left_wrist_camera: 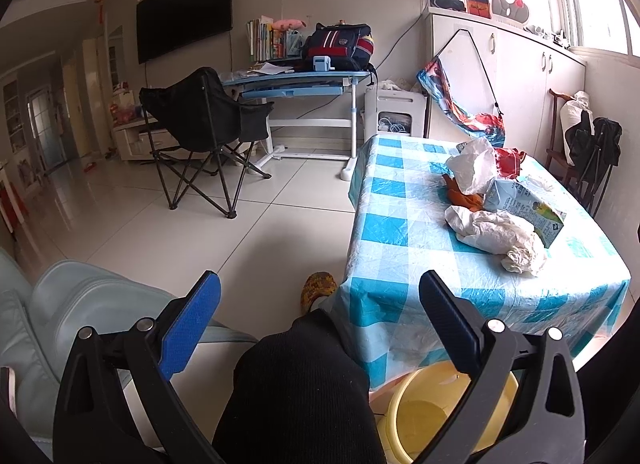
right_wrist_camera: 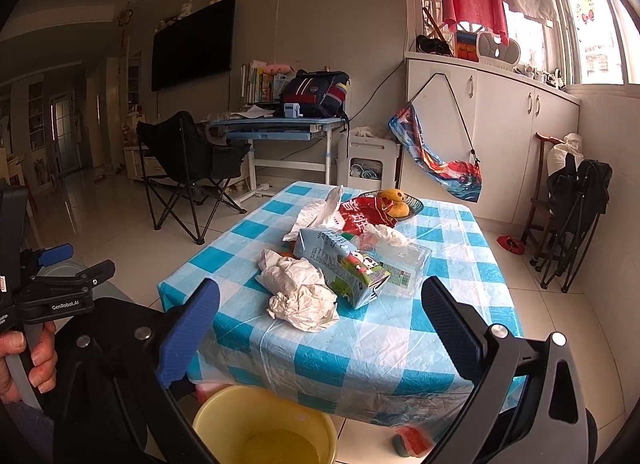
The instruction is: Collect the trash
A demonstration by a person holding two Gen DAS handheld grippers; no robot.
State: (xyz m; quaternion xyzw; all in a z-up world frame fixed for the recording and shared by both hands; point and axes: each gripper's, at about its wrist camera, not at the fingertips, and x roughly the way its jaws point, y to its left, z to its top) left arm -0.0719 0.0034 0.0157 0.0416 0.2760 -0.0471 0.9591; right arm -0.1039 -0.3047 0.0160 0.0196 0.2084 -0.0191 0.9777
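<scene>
1. Trash lies heaped on a low table (right_wrist_camera: 360,356) covered in a blue-and-white checked cloth, both hand-held grippers poised short of it with nothing between their fingers.
2. Right gripper (right_wrist_camera: 320,328) hangs over the table's near edge, its jaws spread wide and empty; the left gripper (left_wrist_camera: 320,320) hovers off the table's near-left corner, above a person's dark-clad knee (left_wrist_camera: 296,384), likewise spread and empty.
3. Crumpled white paper (right_wrist_camera: 300,292) sits nearest that edge, touching a flattened blue-green drink carton (right_wrist_camera: 344,268) just behind it.
4. Beside the carton lies a clear plastic tray (right_wrist_camera: 408,264); behind it a white plastic bag (right_wrist_camera: 320,211) and a red wrapper (right_wrist_camera: 364,215) crowd the middle of the table.
5. Fruit rests in a dark dish (right_wrist_camera: 416,203) at the far edge.
6. Yellow plastic basin (right_wrist_camera: 264,424) stands on the floor below the table's near edge.
7. A person's hand (right_wrist_camera: 28,360) grips the left gripper's handle at the right-wrist view's left margin.
</scene>
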